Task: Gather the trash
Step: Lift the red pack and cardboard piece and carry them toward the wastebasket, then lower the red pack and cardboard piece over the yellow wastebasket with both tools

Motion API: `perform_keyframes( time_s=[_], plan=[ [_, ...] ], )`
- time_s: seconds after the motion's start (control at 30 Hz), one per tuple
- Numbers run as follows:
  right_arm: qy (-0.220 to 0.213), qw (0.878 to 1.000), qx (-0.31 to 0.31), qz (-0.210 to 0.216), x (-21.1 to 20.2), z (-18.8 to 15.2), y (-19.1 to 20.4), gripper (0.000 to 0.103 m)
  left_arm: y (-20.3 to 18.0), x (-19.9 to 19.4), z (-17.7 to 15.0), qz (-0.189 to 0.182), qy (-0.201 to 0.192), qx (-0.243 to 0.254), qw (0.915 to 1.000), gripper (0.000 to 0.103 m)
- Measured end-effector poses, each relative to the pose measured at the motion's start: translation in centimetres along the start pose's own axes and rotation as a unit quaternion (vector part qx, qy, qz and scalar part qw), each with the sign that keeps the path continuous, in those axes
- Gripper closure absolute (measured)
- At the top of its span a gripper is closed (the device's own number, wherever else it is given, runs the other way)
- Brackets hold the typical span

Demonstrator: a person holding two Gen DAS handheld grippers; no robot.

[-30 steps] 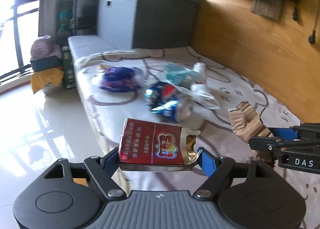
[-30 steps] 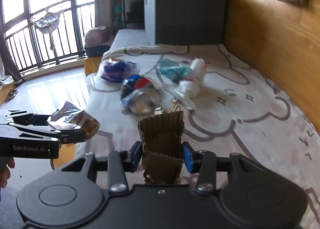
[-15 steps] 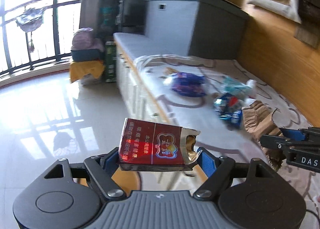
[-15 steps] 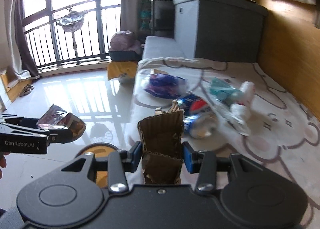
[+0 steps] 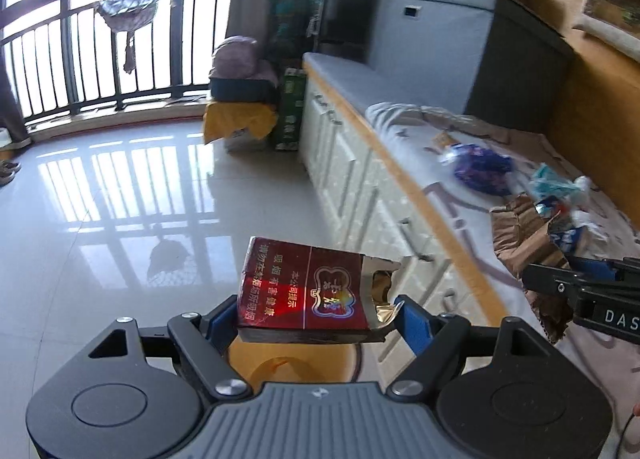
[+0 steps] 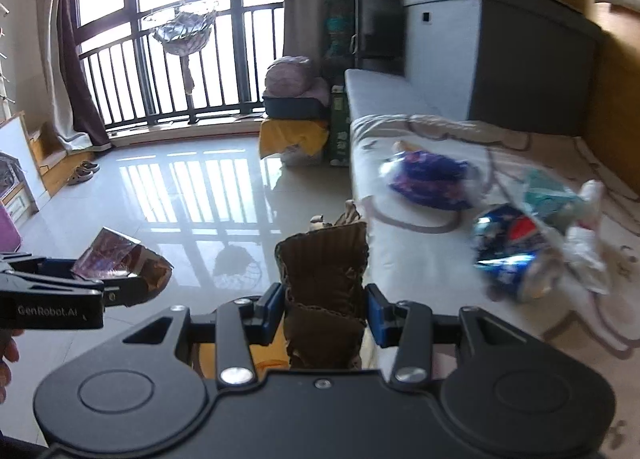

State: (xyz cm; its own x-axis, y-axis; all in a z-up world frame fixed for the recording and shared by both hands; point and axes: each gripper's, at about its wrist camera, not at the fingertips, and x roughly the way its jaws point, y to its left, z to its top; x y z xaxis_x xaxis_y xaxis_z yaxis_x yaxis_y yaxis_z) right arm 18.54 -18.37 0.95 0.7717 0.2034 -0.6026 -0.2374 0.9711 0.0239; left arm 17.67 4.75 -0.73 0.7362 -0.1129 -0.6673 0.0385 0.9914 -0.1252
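Left claw [image 5: 316,317] is clenched on a red cigarette pack [image 5: 308,291], pack lying flat crosswise between the blue pads, torn foil end toward the right-hand pad, held over the glossy tiled floor [image 5: 120,199] with an orange round thing, maybe a bin [image 5: 288,359], partly visible right below it. Right claw [image 6: 326,309] is clenched on a crumpled brown cardboard piece [image 6: 324,279], which stands upright between its pads and sticks up past the fingertips, held beside the edge of the bed [image 6: 420,275]. In the left wrist view the right claw shows at the right edge with the cardboard in it, just off the bed edge; in the right wrist view the left claw shows at the left edge with the pack. More trash on the bed's patterned sheet, well apart from both claws: a crushed blue can [image 6: 508,247], a purple wrapper [image 6: 430,179], a teal and white plastic wrapper [image 6: 560,203], all blurred. Grey storage box [image 5: 452,51] sits at the far end of the bed.
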Motion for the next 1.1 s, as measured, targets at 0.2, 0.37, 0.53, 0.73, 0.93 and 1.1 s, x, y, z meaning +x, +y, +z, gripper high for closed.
perform_keyframes(
  time_s=[0.2, 0.37, 0.53, 0.73, 0.93, 1.1],
  plan=[
    [0.02, 1.0, 0.001, 0.013, 4.0, -1.1, 2.9, 0.059, 2.5, 2.5, -1.2, 0.02, 0.019, -0.013, 0.9995, 0.022],
    [0.044, 0.999, 0.013, 0.018, 7.8, -2.6, 4.0, 0.059, 4.0, 5.4, -2.0, 0.023, 0.04, -0.028, 0.9985, 0.022],
    [0.08, 0.996, 0.034, 0.017, 12.1, -3.8, 4.3, 0.059, 5.0, 8.9, -2.3, 0.026, 0.061, -0.036, 0.9972, 0.022],
    [0.128, 0.99, 0.051, 0.033, 17.4, -5.0, 4.4, 0.059, 5.9, 13.8, -3.2, 0.028, 0.098, -0.04, 0.994, 0.022],
    [0.168, 0.982, 0.067, 0.05, 22.3, -5.8, 3.9, 0.058, 6.9, 19.2, -5.0, 0.032, 0.142, -0.046, 0.9883, 0.022],
    [0.202, 0.975, 0.074, 0.059, 26.5, -6.9, 3.7, 0.058, 8.2, 22.7, -6.7, 0.034, 0.174, -0.062, 0.9822, 0.022]
  ],
)
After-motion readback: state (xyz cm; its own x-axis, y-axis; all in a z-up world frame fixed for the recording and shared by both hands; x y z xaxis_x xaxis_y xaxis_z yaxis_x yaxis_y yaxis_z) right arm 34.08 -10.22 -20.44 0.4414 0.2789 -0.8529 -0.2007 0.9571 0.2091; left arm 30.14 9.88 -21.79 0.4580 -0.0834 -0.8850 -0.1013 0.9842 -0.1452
